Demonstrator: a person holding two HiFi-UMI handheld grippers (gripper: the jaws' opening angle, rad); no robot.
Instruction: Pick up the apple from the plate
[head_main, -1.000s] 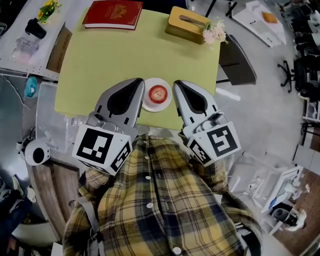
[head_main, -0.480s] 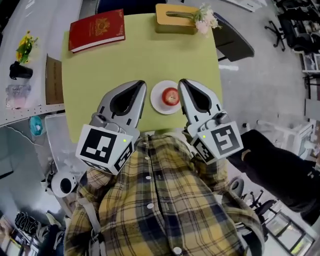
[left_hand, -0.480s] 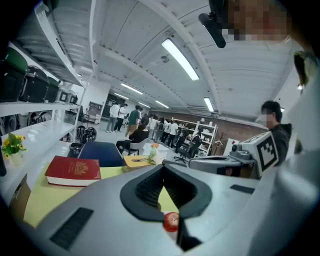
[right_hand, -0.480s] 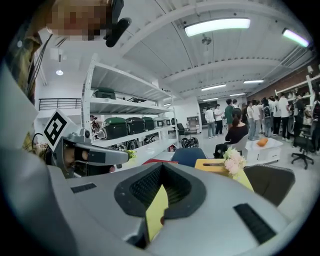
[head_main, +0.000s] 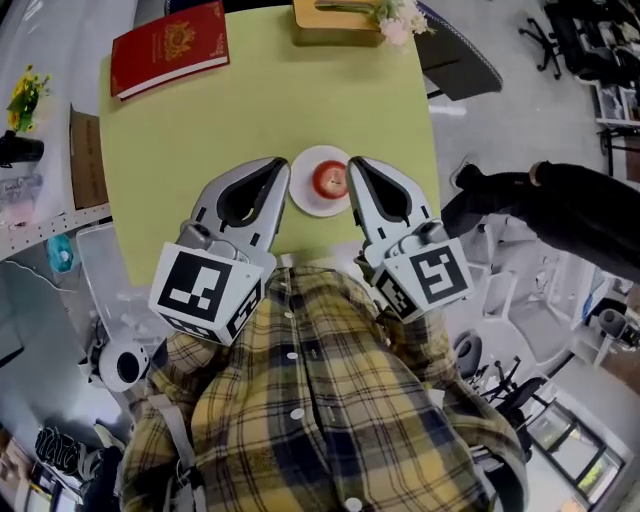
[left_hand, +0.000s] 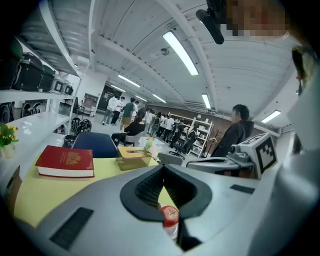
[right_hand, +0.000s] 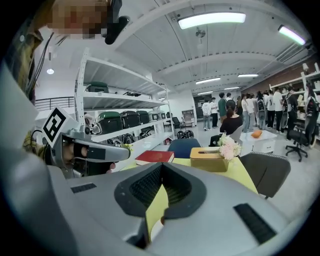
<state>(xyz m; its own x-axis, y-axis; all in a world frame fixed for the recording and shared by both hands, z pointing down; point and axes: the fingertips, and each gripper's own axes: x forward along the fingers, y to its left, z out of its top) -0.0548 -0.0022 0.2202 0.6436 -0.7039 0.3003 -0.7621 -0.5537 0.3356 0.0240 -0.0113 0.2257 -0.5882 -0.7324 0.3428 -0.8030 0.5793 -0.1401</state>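
Head view | apple (head_main: 329, 179) sits on white plate (head_main: 303, 197) on green table (head_main: 200, 120) | apple lies between the two grippers' tips: just right of left gripper (head_main: 281, 166), just left of right gripper (head_main: 352, 165) | left jaws: tips together, clamping nothing | right jaws: tips together, clamping nothing

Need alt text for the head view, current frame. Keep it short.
Seen from above, a red apple sits on a white plate toward the near side of a yellow-green table, flanked by the left hand-held gripper and right hand-held gripper, both shut and empty. A red book and a tissue box lie at the far edge.
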